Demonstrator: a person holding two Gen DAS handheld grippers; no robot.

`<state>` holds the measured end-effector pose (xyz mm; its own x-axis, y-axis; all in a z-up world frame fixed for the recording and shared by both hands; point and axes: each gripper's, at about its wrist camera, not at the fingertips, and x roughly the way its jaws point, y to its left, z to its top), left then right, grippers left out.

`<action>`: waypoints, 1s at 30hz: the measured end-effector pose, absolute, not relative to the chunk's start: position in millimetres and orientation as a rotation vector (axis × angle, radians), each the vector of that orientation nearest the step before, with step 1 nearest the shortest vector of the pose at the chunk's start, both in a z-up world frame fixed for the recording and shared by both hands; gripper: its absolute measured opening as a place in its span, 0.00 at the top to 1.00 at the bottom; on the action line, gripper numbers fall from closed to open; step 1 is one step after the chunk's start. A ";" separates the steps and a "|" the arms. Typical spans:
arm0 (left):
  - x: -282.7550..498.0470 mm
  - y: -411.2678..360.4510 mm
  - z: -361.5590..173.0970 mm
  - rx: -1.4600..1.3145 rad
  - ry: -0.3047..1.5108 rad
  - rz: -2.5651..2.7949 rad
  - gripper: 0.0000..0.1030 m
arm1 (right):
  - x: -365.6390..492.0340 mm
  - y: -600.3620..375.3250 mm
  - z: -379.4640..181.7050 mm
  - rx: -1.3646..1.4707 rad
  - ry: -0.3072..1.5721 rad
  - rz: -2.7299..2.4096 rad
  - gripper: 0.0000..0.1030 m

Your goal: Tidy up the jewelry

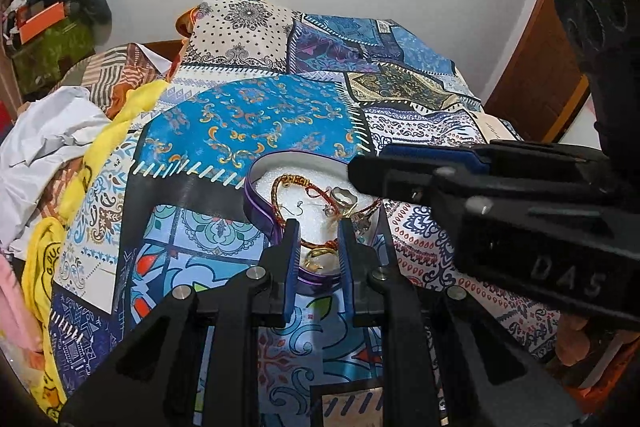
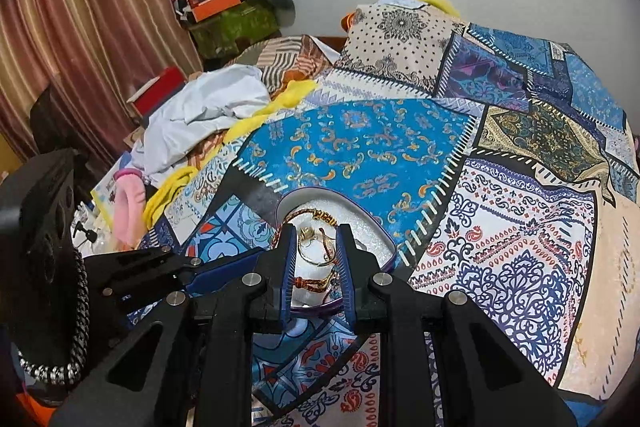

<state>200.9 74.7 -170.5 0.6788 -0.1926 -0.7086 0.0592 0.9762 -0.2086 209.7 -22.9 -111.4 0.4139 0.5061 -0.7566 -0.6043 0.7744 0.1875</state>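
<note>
Bed under patchwork bedspread (image 1: 256,115). Purple-rimmed jewelry box (image 1: 256,205), white foam lining, at lower centre of both views, holding bracelets and rings. Left gripper (image 1: 319,241) and right gripper (image 2: 317,247) hover above it, jaws narrowly parted, grasping nothing.

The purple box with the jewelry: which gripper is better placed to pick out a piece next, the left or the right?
Probably the right gripper: its narrowly parted fingers frame the gold ring inside the purple box. The left gripper hangs over the near rim.
</note>
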 end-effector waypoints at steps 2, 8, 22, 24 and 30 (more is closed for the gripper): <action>200.5 75.0 -168.7 -0.173 0.815 -0.131 0.83 | 209.8 -22.4 -112.0 -0.117 0.928 0.708 0.69; 191.5 79.6 -155.6 -0.176 0.795 -0.105 0.83 | 203.1 -34.2 -97.8 -0.080 0.887 0.687 0.64; 123.6 76.8 -50.8 -0.134 0.532 -0.054 0.80 | 144.0 -73.4 -14.9 -0.073 0.624 0.604 0.64; 106.9 74.1 -31.2 -0.127 0.471 -0.054 0.77 | 128.1 -80.9 0.8 -0.060 0.570 0.590 0.64; 53.3 62.2 14.5 -0.089 0.296 -0.033 0.53 | 76.3 -100.6 39.7 -0.020 0.406 0.558 0.64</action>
<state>53.3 62.2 14.5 0.9559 -0.0458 -0.2902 0.0197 0.9955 -0.0922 76.3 -100.6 39.7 0.7709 0.5111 -0.3801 -0.5188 0.8501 0.0909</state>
